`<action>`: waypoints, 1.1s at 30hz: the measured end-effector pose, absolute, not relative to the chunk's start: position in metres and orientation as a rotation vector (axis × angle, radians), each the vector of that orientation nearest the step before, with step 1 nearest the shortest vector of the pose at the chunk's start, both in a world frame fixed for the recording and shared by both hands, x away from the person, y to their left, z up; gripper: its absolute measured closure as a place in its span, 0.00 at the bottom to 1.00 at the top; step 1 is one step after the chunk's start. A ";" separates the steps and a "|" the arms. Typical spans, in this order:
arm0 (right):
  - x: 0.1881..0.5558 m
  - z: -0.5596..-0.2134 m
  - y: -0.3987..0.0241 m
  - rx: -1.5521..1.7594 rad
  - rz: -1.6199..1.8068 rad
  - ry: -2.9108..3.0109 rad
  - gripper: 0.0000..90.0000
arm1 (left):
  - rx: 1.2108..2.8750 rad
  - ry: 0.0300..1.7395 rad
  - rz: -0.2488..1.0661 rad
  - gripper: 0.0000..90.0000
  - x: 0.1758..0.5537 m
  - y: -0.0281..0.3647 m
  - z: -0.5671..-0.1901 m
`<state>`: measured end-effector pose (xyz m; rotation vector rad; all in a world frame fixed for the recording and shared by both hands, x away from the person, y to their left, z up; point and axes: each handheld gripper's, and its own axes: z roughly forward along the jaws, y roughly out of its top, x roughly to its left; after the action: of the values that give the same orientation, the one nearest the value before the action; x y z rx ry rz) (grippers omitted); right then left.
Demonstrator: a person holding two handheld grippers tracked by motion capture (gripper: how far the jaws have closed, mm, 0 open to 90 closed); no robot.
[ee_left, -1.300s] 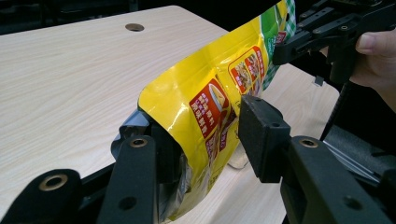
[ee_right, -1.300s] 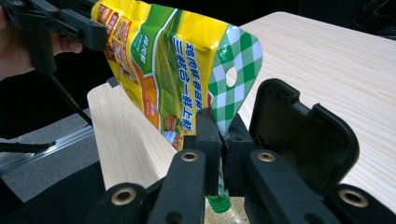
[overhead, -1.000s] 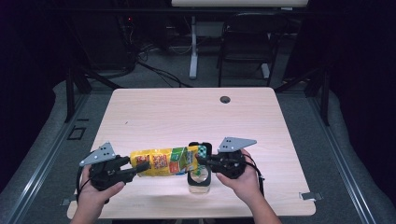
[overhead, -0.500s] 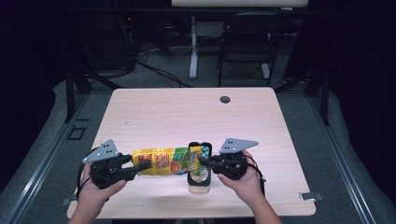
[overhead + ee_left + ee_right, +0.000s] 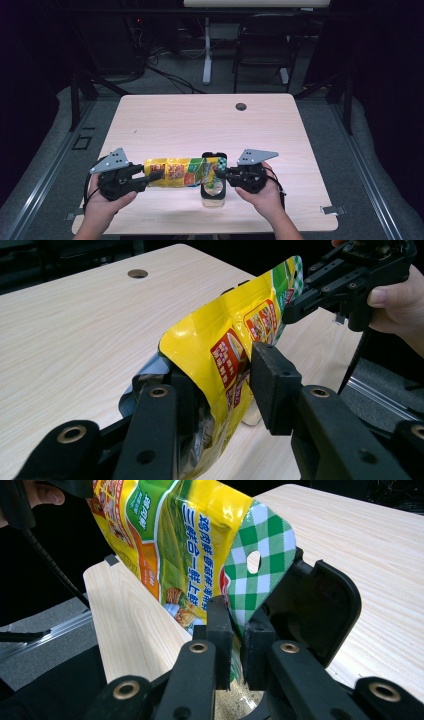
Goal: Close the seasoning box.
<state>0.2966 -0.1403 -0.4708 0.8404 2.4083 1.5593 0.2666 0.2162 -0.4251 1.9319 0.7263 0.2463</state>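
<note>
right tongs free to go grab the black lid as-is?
Probably not. The right tongs are shut on the yellow pouch's checkered end, and the pouch hangs across the black lid; they'd need to let go first.

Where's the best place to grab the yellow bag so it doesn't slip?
Grab the bag by its flat sealed ends, coming in from each side along its length. It hangs level over the container, and the checked end is thin and flat, which suits narrow jaws. The right gripper pinches there; the left gripper takes the far end. The puffy middle would probably slide.
</note>
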 end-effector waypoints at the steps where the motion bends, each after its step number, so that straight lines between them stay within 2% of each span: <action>1: 0.297 -0.471 -0.141 0.837 1.560 2.411 0.94 | 1.931 0.726 0.246 0.74 0.267 0.216 -0.425; 12: 0.297 -0.472 -0.143 0.839 1.564 2.419 0.93 | 1.946 0.717 0.265 0.81 0.267 0.216 -0.423; 15: 0.297 -0.472 -0.143 0.836 1.567 2.421 0.92 | 1.949 0.716 0.275 0.85 0.267 0.217 -0.423; 33: 0.299 -0.473 -0.145 0.843 1.574 2.427 0.92 | 1.959 0.706 0.287 0.89 0.266 0.217 -0.421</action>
<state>0.2988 -0.1449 -0.4729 0.8431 2.4267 1.5744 0.2657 0.2174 -0.4214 1.9587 0.7057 0.2872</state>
